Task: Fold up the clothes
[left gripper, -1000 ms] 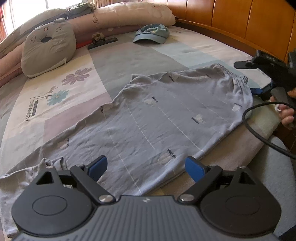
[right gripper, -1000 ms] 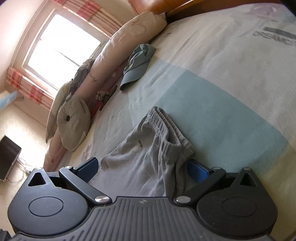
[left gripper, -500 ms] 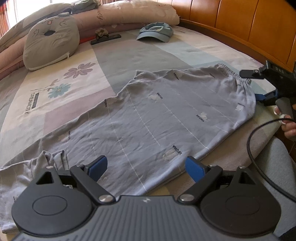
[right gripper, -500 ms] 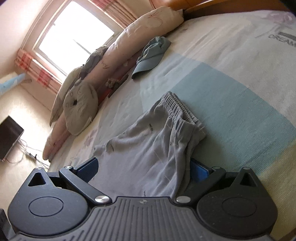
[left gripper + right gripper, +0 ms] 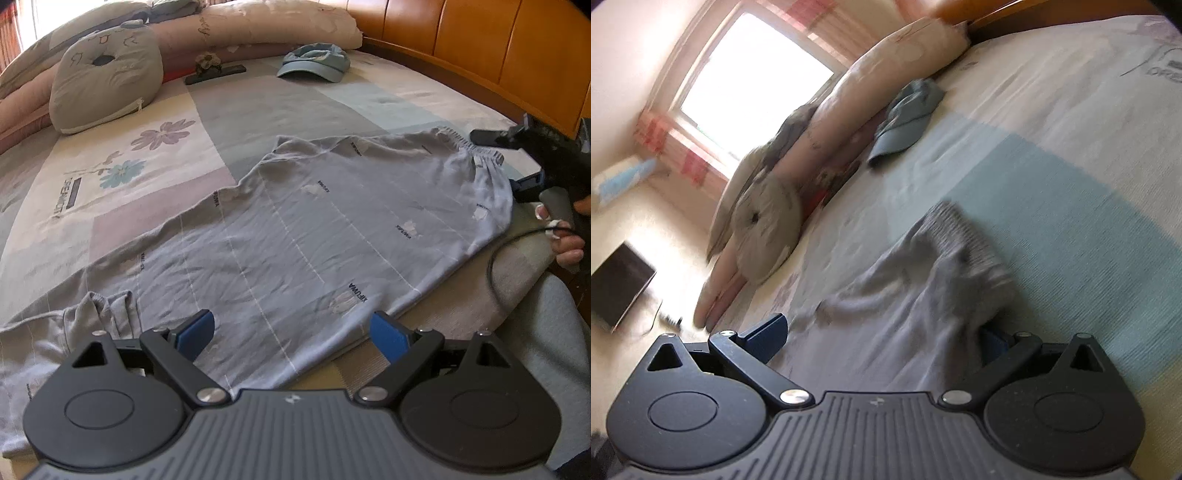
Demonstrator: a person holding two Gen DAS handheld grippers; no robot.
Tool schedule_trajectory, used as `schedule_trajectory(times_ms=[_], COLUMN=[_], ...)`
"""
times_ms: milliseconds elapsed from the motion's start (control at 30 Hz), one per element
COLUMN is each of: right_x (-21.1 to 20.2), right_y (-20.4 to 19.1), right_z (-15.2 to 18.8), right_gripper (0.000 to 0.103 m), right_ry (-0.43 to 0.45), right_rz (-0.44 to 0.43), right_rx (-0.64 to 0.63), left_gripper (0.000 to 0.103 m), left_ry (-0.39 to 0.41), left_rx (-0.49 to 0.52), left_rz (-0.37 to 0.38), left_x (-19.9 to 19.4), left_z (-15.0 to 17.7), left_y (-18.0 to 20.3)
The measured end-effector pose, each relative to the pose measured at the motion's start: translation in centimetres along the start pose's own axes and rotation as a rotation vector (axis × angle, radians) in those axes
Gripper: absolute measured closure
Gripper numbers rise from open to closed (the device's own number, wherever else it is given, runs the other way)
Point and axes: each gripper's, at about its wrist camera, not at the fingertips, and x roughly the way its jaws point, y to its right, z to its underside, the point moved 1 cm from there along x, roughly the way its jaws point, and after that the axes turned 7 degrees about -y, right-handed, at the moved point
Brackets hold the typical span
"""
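— Grey-blue cloth, is that what lies under you?

— Yes. From my left camera, the trousers (image 5: 317, 229) are spread flat on the bed (image 5: 155, 173), running along its near edge. The elastic waistband lies toward the far right, close to the wooden headboard (image 5: 480, 55). A rumpled leg end sits at the near left corner.

— And your left gripper (image 5: 291, 332)?

— My jaws are spread wide above the cloth at the near edge, pinching nothing. The blue pads (image 5: 195, 330) hang clear of the fabric.

— What else is on the bed?

— A blue cap (image 5: 314, 64) near the far edge, a grey cushion (image 5: 105, 77) at the far left against a rolled quilt (image 5: 280, 29). At the right edge a hand (image 5: 565, 240) holds my right gripper (image 5: 517, 162) at the waistband.

— Now the right camera?

— Blurred. My right gripper (image 5: 882, 339) has its jaws apart, with the waistband end of the trousers (image 5: 923, 288) bunched between them. The fabric hides the right pad, so I cannot tell whether it touches. The cap (image 5: 908, 114) and cushion (image 5: 768, 225) lie beyond, under a bright window (image 5: 753, 81).
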Motion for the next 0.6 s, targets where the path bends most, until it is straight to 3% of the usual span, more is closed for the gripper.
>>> schedule_trajectory(times_ms=[100,233,433,600], right_x=[0.8,1.5,1.2,1.3], right_y=[-0.2,0.8,0.7,1.1], right_z=[-0.3,-1.5,-1.2,-1.6], right_gripper=[0.0,0.0,0.0,0.0], right_ry=[0.003,0.045,-0.003,0.025], right_rz=[0.014,-0.021,-0.076,-0.07], right_rx=[-0.041,0.015,0.021,0.058], left_gripper=[0.012,0.012,0.012,0.012], left_ry=[0.009,0.006,-0.003,-0.002], left_rx=[0.005,-0.01,-0.015,-0.018], left_rz=[-0.005,-0.007,-0.002,0.023], left_x=[-0.3,-0.3,0.1,0.3], left_z=[-0.2,0.0,-0.1,-0.1], left_y=[0.0,-0.3,-0.4,-0.3])
